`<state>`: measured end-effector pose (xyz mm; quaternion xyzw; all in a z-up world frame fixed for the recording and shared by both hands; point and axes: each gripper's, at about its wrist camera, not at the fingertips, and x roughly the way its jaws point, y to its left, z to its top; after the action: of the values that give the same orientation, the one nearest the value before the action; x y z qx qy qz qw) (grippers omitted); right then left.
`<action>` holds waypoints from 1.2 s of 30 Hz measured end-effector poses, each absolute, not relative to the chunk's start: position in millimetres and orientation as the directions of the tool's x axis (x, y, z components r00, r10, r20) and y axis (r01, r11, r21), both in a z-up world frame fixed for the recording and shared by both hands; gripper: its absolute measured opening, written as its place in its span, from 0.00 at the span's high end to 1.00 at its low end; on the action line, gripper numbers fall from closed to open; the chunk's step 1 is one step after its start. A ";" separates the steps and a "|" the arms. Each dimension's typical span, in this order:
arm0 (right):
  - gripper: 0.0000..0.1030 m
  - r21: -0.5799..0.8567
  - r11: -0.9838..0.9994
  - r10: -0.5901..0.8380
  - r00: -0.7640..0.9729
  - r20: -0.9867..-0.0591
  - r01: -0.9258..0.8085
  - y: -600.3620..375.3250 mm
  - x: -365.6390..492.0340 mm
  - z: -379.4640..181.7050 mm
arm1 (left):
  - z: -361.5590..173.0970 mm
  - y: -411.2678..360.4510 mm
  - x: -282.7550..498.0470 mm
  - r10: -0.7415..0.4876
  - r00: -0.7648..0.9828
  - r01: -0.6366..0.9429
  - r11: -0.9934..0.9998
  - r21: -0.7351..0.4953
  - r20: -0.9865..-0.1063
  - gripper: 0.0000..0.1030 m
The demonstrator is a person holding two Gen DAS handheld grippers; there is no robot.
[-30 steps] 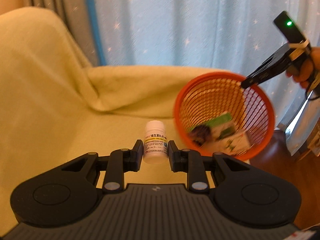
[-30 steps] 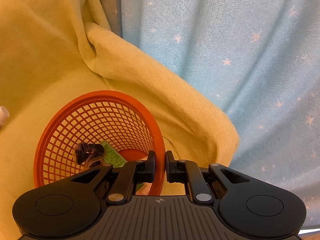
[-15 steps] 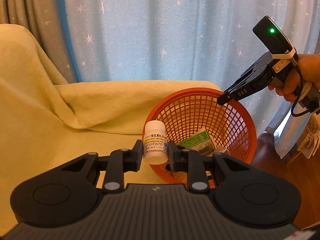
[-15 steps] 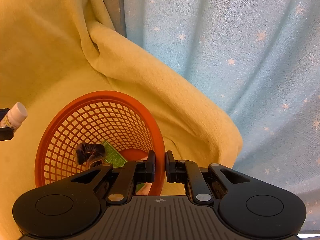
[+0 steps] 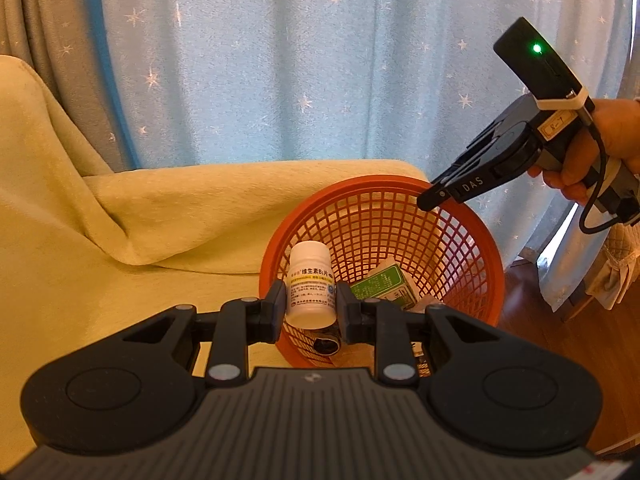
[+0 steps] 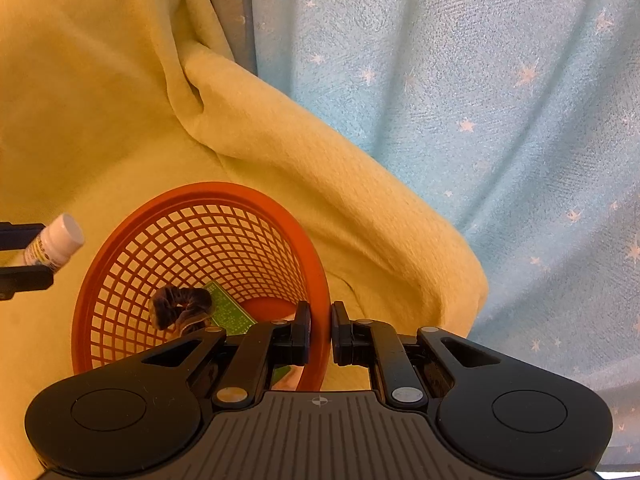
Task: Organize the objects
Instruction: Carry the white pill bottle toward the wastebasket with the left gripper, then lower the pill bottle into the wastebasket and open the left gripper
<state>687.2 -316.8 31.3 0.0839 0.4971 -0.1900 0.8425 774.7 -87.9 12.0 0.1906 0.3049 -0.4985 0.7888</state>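
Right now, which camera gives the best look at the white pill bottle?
The left wrist view: the white pill bottle sits upright in the left claw, label facing the camera. The right wrist view catches only its cap and part of the label at the left edge.

- We see a small white pill bottle point(image 5: 311, 285) with a white cap and a printed label banded in yellow. It stands upright, off the surface, in front of the basket's near rim.
- The orange basket point(image 5: 484, 240) is a round plastic mesh tub tipped toward the left wrist camera, sitting on yellow fabric.
- Inside it, a green-and-white box point(image 5: 382, 287) lies tilted against the mesh.
- A dark crumpled item point(image 6: 180, 306) lies beside the box; we cannot tell what it is.
- From the right wrist view, the bottle sits just outside the basket's left rim.
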 end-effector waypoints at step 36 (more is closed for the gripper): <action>0.93 -0.053 0.922 -0.231 0.435 -0.870 0.383 -316.3 689.2 30.1 | 4.6 -97.4 784.3 -0.667 0.300 0.908 0.419 -0.011 -0.682 0.79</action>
<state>689.2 -316.3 30.1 0.0761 0.4991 -0.1821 0.8438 784.3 -97.4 4.6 0.1932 0.3112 -0.5031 0.7827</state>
